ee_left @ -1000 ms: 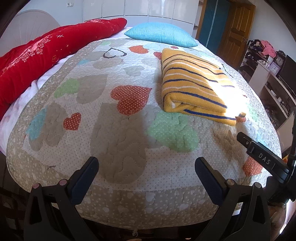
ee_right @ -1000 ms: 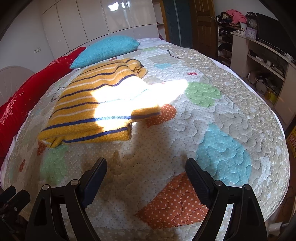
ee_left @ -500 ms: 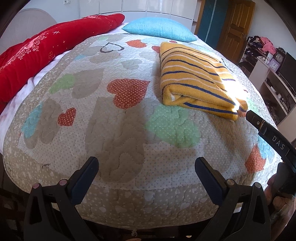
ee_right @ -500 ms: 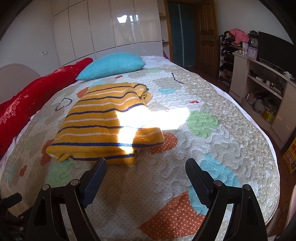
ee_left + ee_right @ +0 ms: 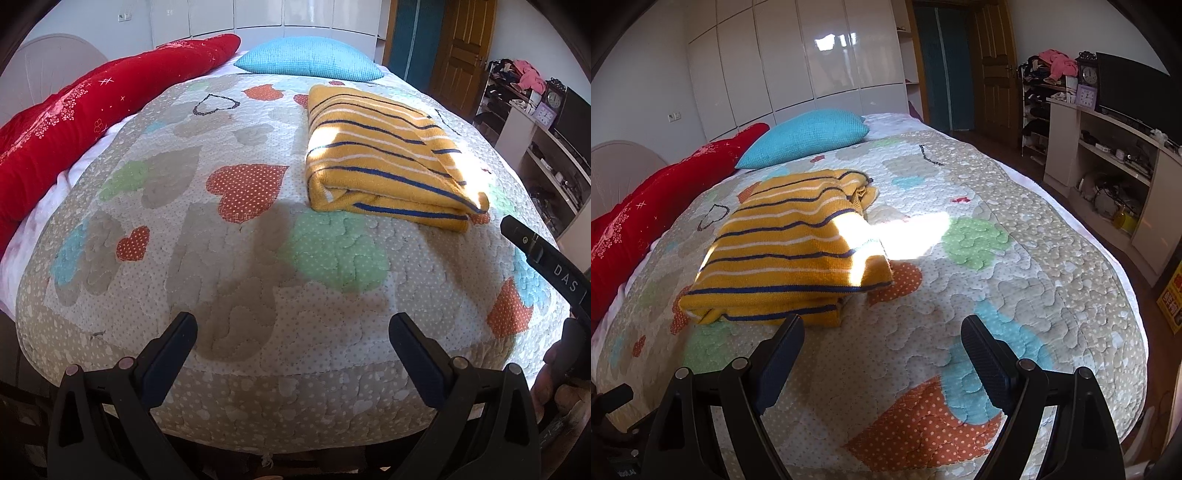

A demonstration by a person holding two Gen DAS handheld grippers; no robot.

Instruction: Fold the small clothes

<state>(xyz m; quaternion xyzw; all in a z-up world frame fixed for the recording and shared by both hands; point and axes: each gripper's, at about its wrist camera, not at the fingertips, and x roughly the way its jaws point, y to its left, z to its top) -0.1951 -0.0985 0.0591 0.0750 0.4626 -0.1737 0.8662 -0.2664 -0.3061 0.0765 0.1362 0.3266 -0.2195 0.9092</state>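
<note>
Your left gripper point(image 5: 293, 341) hangs over the foot of the bed, jaws spread wide with nothing between them, only the heart-patterned quilt point(image 5: 236, 266) below. Your right gripper point(image 5: 882, 343) is just as wide and just as empty. The yellow striped sweater point(image 5: 792, 254) lies folded on the quilt, beyond the right gripper's left finger and apart from it; in the left view it sits up and to the right point(image 5: 388, 162). A patch of sunlight falls across its near corner. A blue pillow point(image 5: 809, 136) and a red blanket point(image 5: 81, 118) lie by the head of the bed.
</note>
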